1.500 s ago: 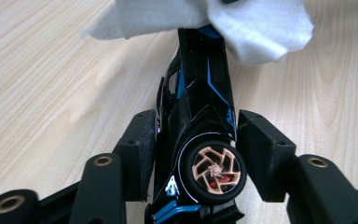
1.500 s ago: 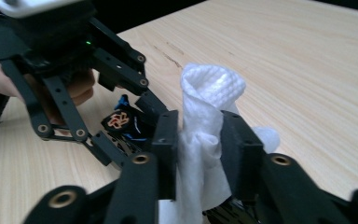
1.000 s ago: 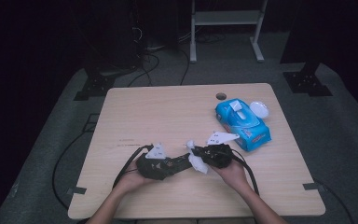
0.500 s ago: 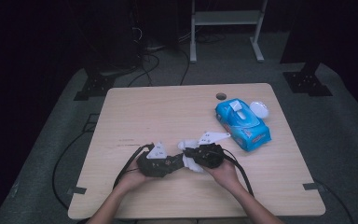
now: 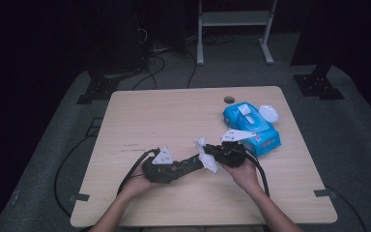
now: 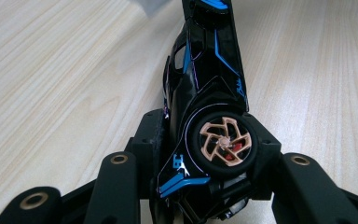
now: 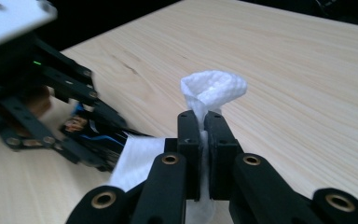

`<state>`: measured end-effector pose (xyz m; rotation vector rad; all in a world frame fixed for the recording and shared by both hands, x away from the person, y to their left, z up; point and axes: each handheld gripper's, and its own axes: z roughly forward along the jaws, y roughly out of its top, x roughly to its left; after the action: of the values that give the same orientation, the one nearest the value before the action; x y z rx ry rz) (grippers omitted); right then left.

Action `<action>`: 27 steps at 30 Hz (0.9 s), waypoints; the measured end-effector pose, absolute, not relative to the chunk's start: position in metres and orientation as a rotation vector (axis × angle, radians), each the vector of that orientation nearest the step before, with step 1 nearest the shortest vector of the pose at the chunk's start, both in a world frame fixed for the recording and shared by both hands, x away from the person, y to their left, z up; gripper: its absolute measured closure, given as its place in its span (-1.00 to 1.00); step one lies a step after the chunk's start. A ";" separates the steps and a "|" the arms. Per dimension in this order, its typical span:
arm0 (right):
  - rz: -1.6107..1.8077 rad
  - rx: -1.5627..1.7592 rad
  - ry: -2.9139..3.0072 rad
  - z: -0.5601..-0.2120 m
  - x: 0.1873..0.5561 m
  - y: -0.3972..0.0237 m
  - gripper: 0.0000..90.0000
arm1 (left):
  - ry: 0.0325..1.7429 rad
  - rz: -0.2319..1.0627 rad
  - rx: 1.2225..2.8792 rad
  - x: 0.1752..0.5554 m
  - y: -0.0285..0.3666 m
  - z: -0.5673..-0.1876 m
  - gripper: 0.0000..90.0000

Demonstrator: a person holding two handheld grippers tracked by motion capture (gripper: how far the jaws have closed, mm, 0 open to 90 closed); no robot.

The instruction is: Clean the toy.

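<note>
White wipe point(image 7: 213, 91) nearer black toy car point(image 6: 205, 88)

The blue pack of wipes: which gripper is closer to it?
Right. The right gripper, pinching a white wipe, sits just beside the blue pack of wipes. The left gripper, clamping a toy car, is farther off toward the table's middle.

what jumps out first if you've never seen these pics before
Near the table's front edge, the left tool clamps a black toy car with blue stripes and a copper wheel, lying on its side. The right tool pinches a white wipe right beside the car. Toward the far right of the table lies a bright blue wipes pack.
</note>
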<state>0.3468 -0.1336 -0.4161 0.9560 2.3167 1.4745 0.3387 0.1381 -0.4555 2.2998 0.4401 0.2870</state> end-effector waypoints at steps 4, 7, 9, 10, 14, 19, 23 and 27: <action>1.527 0.869 2.336 -0.406 0.338 -0.115 0.90 | 0.434 0.286 2.303 0.339 0.138 -0.455 0.25; 1.584 0.824 2.388 -0.404 0.333 -0.095 0.90 | 0.437 0.287 2.298 0.339 0.137 -0.456 0.25; 1.591 0.792 2.425 -0.407 0.332 -0.082 0.90 | 0.436 0.288 2.296 0.340 0.137 -0.456 0.24; 1.588 0.780 2.449 -0.411 0.331 -0.073 0.90 | 0.437 0.289 2.298 0.340 0.136 -0.457 0.24; 1.498 0.738 2.516 -0.424 0.333 -0.052 0.90 | 0.435 0.286 2.300 0.340 0.136 -0.457 0.25; 1.430 0.789 2.482 -0.427 0.340 -0.071 0.90 | 0.433 0.284 2.297 0.340 0.137 -0.458 0.26; 1.382 0.859 2.424 -0.425 0.343 -0.103 0.90 | 0.429 0.289 2.300 0.340 0.137 -0.457 0.25; 1.398 0.931 2.351 -0.421 0.345 -0.132 0.90 | 0.428 0.290 2.303 0.340 0.137 -0.457 0.25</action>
<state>0.3453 -0.1318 -0.4207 0.9306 2.3513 1.3977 0.3401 0.1366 -0.4573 2.3026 0.4278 0.2897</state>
